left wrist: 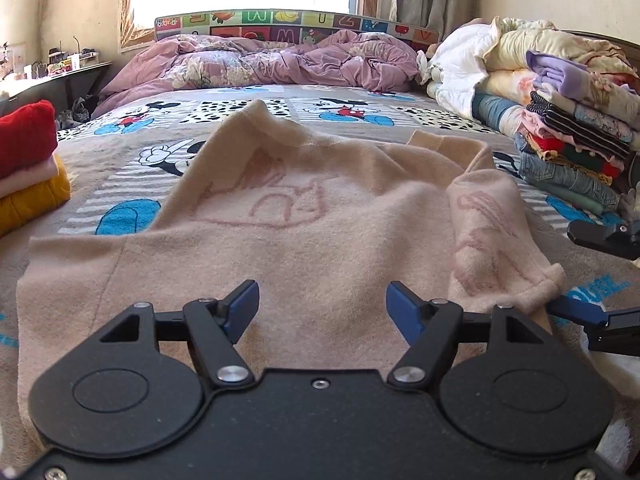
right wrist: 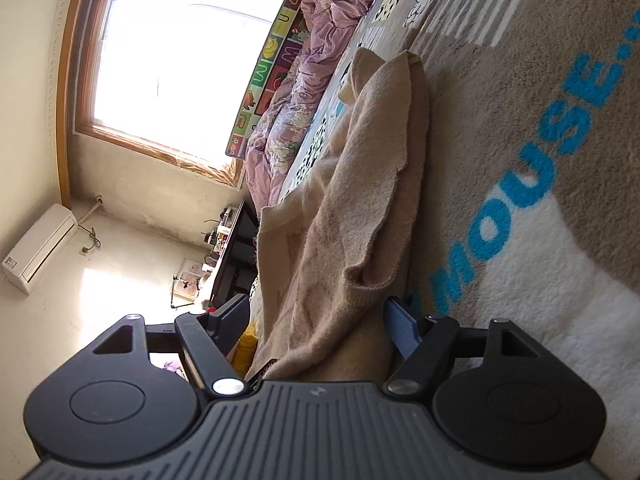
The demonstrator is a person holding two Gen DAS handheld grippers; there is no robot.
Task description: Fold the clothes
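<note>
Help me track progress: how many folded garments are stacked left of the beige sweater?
3, stacked at the left wrist view's left edge: red on top, pink in the middle, mustard at the bottom. More may lie outside the frame.

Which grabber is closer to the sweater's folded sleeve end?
Right. The right gripper has the sleeve cuff between its fingers, rolled sideways at the sweater's edge. The left gripper hovers open over the sweater's middle, beside the sleeve, not touching it.
</note>
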